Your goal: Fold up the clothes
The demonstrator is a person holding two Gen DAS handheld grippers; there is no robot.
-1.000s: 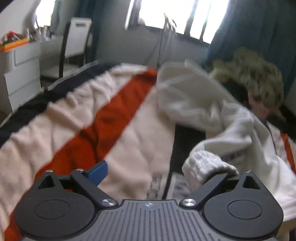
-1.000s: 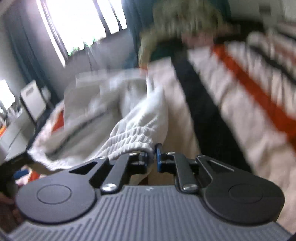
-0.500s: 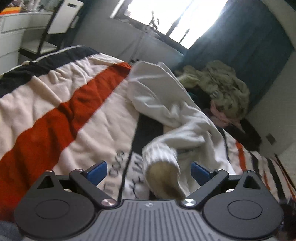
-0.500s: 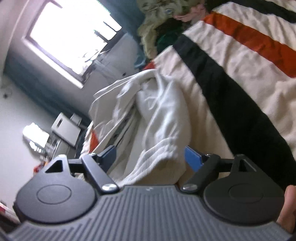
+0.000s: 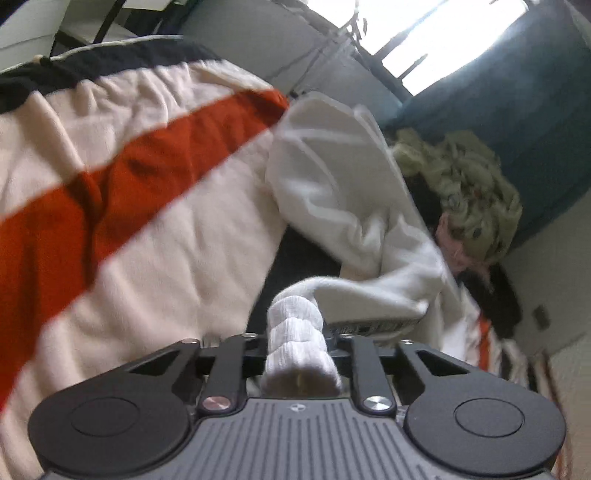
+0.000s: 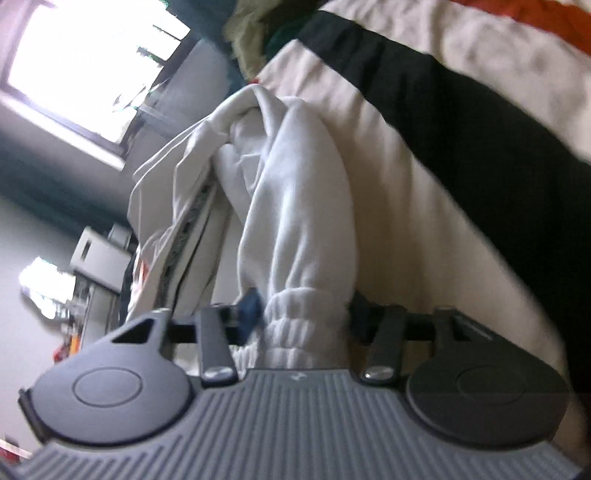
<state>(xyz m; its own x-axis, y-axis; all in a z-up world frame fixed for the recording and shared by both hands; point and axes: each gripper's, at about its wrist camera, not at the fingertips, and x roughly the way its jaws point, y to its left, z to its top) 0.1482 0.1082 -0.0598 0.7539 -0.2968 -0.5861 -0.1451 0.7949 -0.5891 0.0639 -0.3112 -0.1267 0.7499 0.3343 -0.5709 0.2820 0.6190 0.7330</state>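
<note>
Left wrist view: left gripper (image 5: 298,341) is clamping the ribbed cuff (image 5: 297,347) of a white sweatshirt (image 5: 332,192), w/ both fingers pressing in on the cuff's sides; the cuff's open end is facing the camera. The sleeve is running up & to the right from the cuff into the garment's bunched body, which is lying on a striped blanket (image 5: 155,236) (cream, orange, black bands) covering the bed. A printed label strip (image 5: 373,325) is showing along a fold just right of the cuff. Beyond the sweatshirt, a heap of olive-tan clothing (image 5: 469,199) is sitting against a teal curtain (image 5: 524,92); bright window (image 5: 447,33) above.

Right wrist view: right gripper (image 6: 304,314) is closing on the other cuff (image 6: 306,325), w/ a blue pad (image 6: 248,308) touching its left side; the right finger is mostly hidden behind fabric, so the grip is looking snug but contact on that side cannot be confirmed. The sleeve is stretching away from the jaws toward the crumpled body (image 6: 207,155) near the blanket's (image 6: 436,177) far edge. White furniture (image 6: 96,254) is blurring at frame left, under the window (image 6: 85,55)
</note>
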